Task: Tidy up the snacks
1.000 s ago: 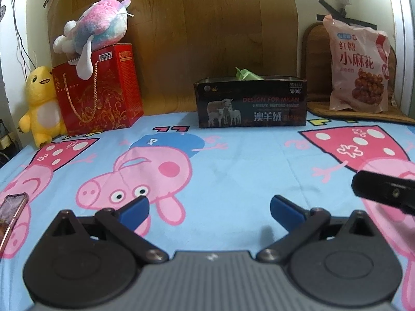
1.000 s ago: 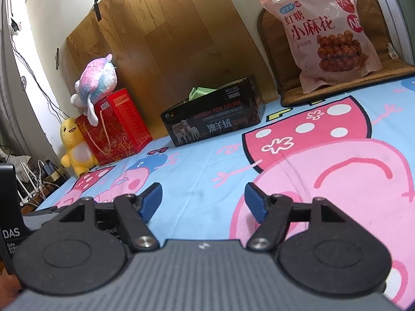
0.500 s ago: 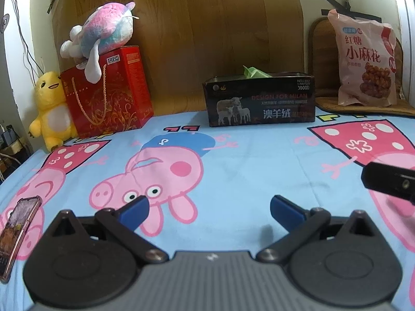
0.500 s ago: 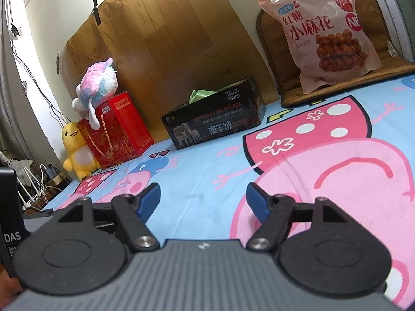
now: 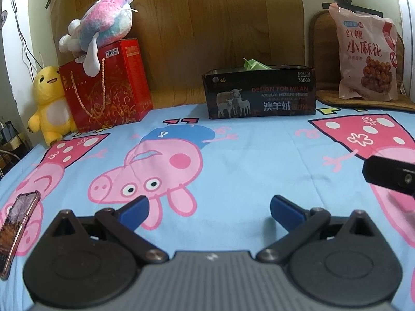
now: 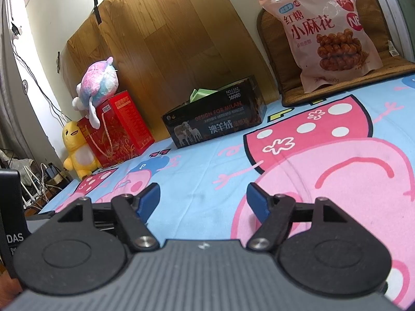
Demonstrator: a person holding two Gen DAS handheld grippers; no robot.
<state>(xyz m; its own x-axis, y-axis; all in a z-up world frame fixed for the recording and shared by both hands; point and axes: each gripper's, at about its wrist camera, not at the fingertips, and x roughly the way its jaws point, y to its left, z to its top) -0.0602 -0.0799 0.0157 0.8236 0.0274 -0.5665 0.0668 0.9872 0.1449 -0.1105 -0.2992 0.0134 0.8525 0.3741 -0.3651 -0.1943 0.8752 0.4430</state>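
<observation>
While both grippers hang low over the bed (image 5: 259, 155), neither holds anything: the left gripper (image 5: 208, 211) has its blue fingers spread wide, and the right gripper (image 6: 202, 202) is spread wide too. Compared with a second ago, the left view has crept forward and a little to the right, so the dark box (image 5: 262, 94) and the snack bag (image 5: 367, 59) sit larger in its frame; the right view has closed in on the same two things. Nothing on the bed has shifted.

The snack bag leans upright on a woven mat (image 6: 337, 88) at the far right, well apart from both grippers. The dark box stands open-topped near the headboard, with something green (image 6: 201, 93) poking out of it. I judge this to be the approach stage, with the right gripper nearer the bag and better lined up to take it. A red gift box (image 5: 106, 88), a pastel plush toy (image 5: 101, 27), a yellow plush (image 5: 50, 101) and a phone (image 5: 16, 223) lie off to the left.
</observation>
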